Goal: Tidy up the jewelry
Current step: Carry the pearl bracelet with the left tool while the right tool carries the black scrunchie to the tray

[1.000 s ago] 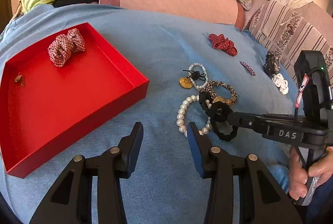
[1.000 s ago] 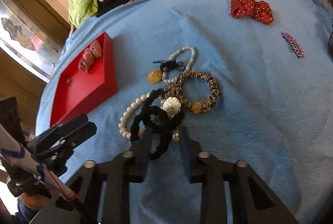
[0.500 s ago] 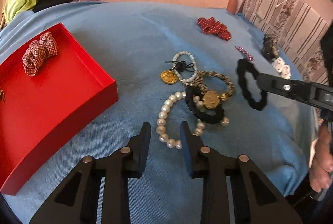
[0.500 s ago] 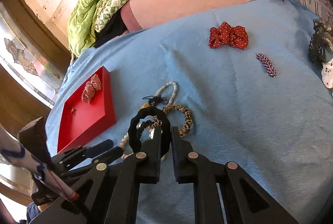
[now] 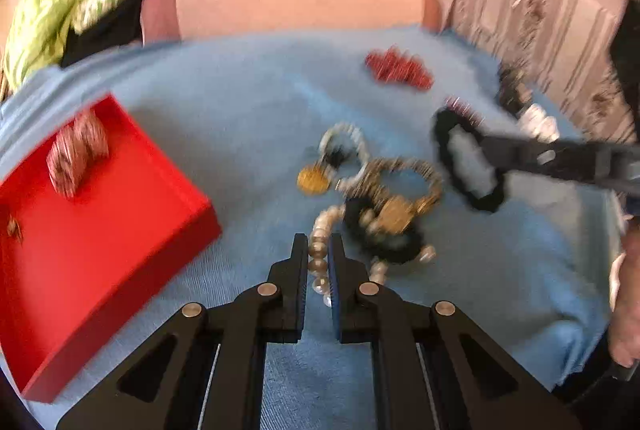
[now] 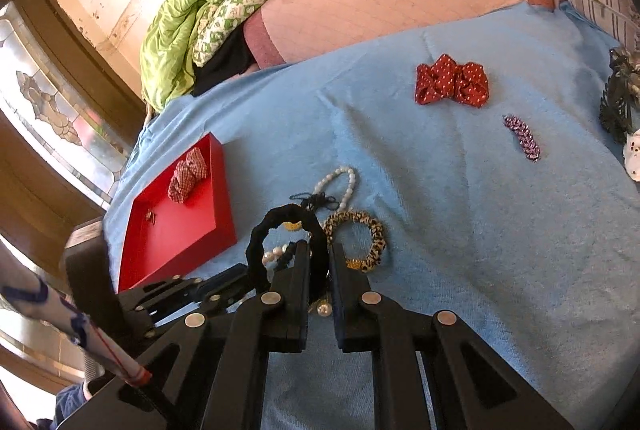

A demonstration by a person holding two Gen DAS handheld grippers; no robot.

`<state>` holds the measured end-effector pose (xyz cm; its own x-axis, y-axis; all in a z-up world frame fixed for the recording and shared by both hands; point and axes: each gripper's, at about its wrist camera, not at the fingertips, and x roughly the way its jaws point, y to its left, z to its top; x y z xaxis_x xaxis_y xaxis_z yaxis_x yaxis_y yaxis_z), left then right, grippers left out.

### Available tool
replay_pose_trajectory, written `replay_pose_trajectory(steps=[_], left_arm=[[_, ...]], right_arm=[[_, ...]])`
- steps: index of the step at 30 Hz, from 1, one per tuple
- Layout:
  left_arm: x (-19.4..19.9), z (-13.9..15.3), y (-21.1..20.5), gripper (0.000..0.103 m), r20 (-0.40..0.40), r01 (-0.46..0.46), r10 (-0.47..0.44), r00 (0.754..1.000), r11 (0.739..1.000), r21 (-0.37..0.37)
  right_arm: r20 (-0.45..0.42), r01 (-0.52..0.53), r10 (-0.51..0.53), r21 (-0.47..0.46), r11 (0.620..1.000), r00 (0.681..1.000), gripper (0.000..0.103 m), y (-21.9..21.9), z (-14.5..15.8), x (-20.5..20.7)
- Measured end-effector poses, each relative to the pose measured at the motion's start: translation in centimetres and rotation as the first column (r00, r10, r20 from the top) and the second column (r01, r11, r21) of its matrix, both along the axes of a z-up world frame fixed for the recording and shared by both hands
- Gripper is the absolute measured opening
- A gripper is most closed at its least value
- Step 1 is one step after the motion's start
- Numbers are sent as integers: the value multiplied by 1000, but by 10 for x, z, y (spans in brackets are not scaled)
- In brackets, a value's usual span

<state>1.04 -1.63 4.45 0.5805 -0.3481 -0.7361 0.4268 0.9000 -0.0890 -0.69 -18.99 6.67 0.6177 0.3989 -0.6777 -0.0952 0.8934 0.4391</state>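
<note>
Left wrist view: the left gripper (image 5: 319,250) pinches the pearl strand (image 5: 318,254) on the blue cloth (image 5: 240,110), beside the red tray (image 5: 120,230).

Right wrist view: the right gripper (image 6: 319,254) clamps a black scrunchie (image 6: 260,234), lifted above the jewelry pile.

The left wrist view looks forward along its own fingers from low and close over the blue cloth (image 5: 248,98), facing the sofa back, with the red tray (image 5: 120,230) at its left and the jewelry pile (image 5: 372,198) just ahead — this picture is blurred. The right wrist view sits higher and further to the right, tilted toward the same sofa back and taking in the window side at its left. Both share the red tray (image 6: 180,226), the jewelry pile (image 6: 344,214) and the red dotted bow (image 6: 452,80) — and each catches the other tool at its edge.
</note>
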Motion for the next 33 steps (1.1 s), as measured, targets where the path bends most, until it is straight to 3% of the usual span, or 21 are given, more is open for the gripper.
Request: replay_pose_trajectory(steps=[9, 33], left_arm=[[-23, 48, 5, 9, 219, 42, -30, 975, 998, -53], [-13, 62, 39, 9, 234, -53, 71, 970, 995, -83]], right_arm=[[54, 14, -11, -54, 998, 998, 10, 6, 9, -2], [46, -26, 29, -72, 997, 998, 10, 33, 6, 8]])
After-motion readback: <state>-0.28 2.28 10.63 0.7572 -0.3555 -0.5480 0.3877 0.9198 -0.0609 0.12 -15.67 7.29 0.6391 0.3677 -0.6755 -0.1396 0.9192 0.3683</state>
